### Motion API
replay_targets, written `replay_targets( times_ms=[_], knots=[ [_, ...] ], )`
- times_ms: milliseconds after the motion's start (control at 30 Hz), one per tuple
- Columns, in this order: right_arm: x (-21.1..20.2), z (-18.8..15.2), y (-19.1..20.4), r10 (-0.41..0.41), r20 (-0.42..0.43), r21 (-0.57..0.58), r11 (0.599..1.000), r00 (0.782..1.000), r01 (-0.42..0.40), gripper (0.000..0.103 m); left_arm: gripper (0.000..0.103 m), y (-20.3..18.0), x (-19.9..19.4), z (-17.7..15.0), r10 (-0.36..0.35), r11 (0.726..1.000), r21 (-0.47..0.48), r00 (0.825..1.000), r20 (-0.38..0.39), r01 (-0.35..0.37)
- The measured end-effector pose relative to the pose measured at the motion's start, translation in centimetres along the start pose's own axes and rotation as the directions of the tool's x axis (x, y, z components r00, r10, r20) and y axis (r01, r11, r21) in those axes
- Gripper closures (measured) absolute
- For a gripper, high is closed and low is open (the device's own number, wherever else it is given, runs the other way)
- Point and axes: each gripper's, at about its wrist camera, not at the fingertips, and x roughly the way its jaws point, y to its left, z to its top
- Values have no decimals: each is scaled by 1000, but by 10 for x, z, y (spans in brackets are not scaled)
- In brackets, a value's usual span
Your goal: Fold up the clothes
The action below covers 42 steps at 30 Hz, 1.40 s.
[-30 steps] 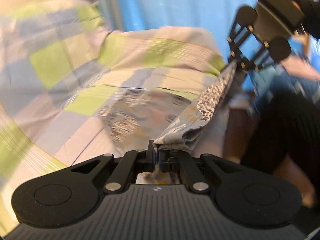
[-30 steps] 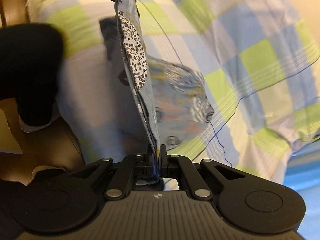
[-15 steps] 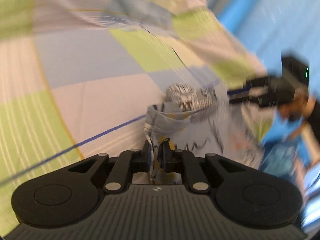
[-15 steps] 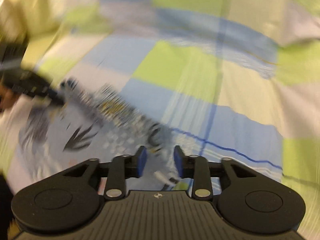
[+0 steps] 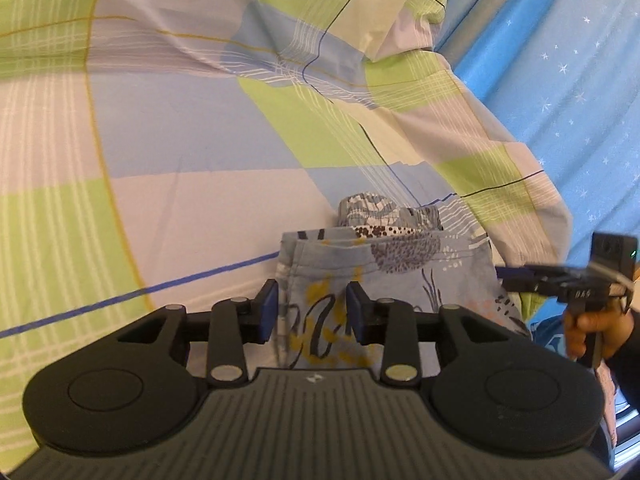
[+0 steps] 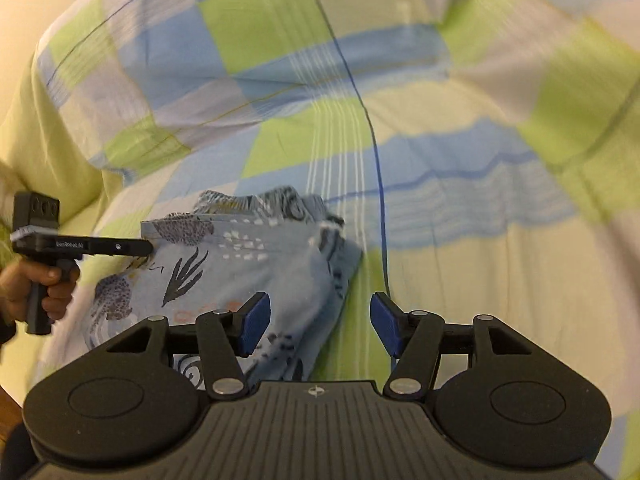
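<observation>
A light blue printed garment point(image 5: 384, 272) lies folded and flat on the checked bed cover point(image 5: 180, 152). My left gripper point(image 5: 312, 312) is open and low over its near edge, with cloth lying loose between the blue pads point(image 5: 267, 312). In the right wrist view the same garment point(image 6: 248, 256) spreads to the left. My right gripper point(image 6: 320, 326) stands open over its right edge, gripping nothing. Each view shows the other tool at the garment's side: the right gripper point(image 5: 504, 276) and the left gripper point(image 6: 146, 248), each held by a hand point(image 6: 36, 284).
The green, blue and white checked cover point(image 6: 440, 160) fills most of both views and bunches into a raised fold point(image 5: 400, 20) at the back. A blue curtain with small stars point(image 5: 560, 80) hangs past the bed's right side. A plain yellow-green sheet point(image 6: 16, 140) shows at the left.
A second ago both grippers were shut on the garment, stretched between them in the air. It came down onto the bed, and both grippers have opened and let it go.
</observation>
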Motion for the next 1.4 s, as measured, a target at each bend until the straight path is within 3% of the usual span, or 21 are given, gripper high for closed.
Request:
replay_targets(
  times_ms=[133,233,267,300,333,500,633,833,933,1033,1167,1267,1333,1400],
  knots=[
    [14,-4,-18,70,43,103,992,997,-74,45,79,1,3,-2,-15,1000,19,1000,11,14],
    [25,-5,-26,95,90,176,978,991,-110,49,95,8,-1,-8,-31,999,13,999,16,31],
    [28,-4,-29,105,101,210,970,989,-124,65,99,9,-2,-10,-33,999,16,999,19,33],
    [29,-3,-30,109,106,237,963,988,-131,92,101,9,-4,-12,-36,999,21,999,23,35],
    [27,-2,-28,103,119,241,962,988,-129,98,102,8,-6,-13,-36,999,26,999,30,35],
    [-3,10,0,94,197,124,985,976,-120,100,103,-7,-36,-12,-88,993,88,986,142,76],
    [-3,31,5,85,223,89,990,971,-107,100,103,-2,-40,1,-70,996,75,982,176,57],
    [46,34,-14,-12,132,121,993,991,-4,99,101,23,-4,5,33,999,-25,995,94,-31],
    [34,25,-24,-31,196,181,983,980,-5,92,97,22,-8,2,60,998,-33,989,132,-56],
    [10,14,-19,-69,218,168,985,974,32,90,96,9,-22,-3,130,989,49,982,139,-138],
    [-25,-7,9,-90,198,55,995,976,80,88,96,-25,-46,-19,190,960,177,969,159,-217],
    [-37,-30,52,-96,147,-168,978,984,121,84,96,-66,-57,-40,185,916,331,971,150,-226],
    [-38,-50,86,-121,113,-358,921,986,154,81,96,-97,-56,-57,201,846,475,969,142,-245],
    [-32,-71,121,-158,84,-545,819,984,179,81,91,-127,-53,-77,204,754,612,970,130,-240]
  ],
)
